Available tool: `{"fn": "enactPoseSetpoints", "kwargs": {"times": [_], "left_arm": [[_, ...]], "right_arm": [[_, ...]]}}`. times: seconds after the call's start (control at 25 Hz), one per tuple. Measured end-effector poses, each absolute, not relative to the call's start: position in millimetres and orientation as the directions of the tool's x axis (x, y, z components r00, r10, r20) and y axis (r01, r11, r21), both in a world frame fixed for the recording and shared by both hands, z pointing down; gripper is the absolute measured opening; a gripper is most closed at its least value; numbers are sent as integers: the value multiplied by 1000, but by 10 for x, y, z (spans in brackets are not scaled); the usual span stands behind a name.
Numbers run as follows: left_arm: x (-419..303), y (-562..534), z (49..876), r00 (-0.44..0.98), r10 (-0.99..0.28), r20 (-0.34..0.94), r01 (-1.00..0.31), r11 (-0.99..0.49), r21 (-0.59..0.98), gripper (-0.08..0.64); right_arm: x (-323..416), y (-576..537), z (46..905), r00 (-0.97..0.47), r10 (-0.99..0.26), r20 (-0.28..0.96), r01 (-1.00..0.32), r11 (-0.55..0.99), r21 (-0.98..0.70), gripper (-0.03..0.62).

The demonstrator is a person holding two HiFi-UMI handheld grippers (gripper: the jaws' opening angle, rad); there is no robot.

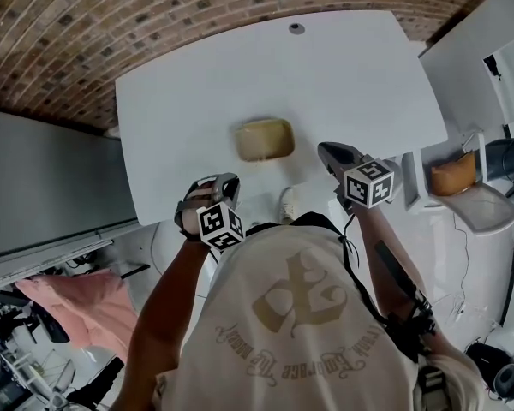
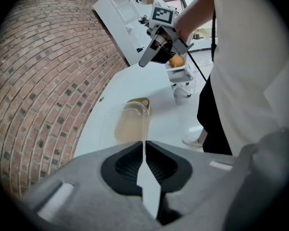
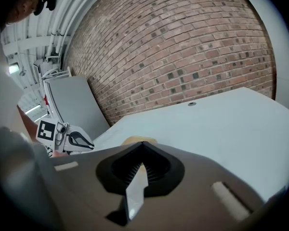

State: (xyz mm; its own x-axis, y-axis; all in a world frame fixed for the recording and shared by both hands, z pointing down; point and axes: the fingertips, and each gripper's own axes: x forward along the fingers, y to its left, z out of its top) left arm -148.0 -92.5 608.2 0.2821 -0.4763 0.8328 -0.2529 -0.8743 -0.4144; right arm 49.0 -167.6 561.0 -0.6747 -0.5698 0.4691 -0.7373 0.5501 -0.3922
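Note:
A tan block inside a clear plastic box (image 1: 264,139) lies near the middle of the white table (image 1: 343,67). My left gripper (image 1: 227,181) hovers at the table's near edge, just short of the box and to its left, jaws shut with nothing between them. My right gripper (image 1: 327,151) is to the right of the box, also shut and holding nothing. In the left gripper view the box (image 2: 131,121) sits straight ahead of the left gripper (image 2: 144,142), with the right gripper (image 2: 148,57) raised beyond it. In the right gripper view the box (image 3: 135,140) peeks over the right gripper (image 3: 143,144).
A white shelved cart (image 1: 484,204) with an orange thing (image 1: 452,174) stands to the table's right. A brick surface (image 1: 86,24) lies beyond the table. A grey panel (image 1: 43,178) and a pink cloth (image 1: 77,302) are at the left. A round grommet (image 1: 296,28) marks the table's far edge.

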Motion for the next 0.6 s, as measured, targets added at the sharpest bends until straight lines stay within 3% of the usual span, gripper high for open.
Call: {"fn": "enactPoseSetpoints", "kwargs": {"times": [0.6], "left_arm": [[-1854,-305,6037,266,-518,813,-365,-835,-413,21]], "right_arm": [[154,-1076,5490,-700,-550,454,-710,605,-362,9]]}}
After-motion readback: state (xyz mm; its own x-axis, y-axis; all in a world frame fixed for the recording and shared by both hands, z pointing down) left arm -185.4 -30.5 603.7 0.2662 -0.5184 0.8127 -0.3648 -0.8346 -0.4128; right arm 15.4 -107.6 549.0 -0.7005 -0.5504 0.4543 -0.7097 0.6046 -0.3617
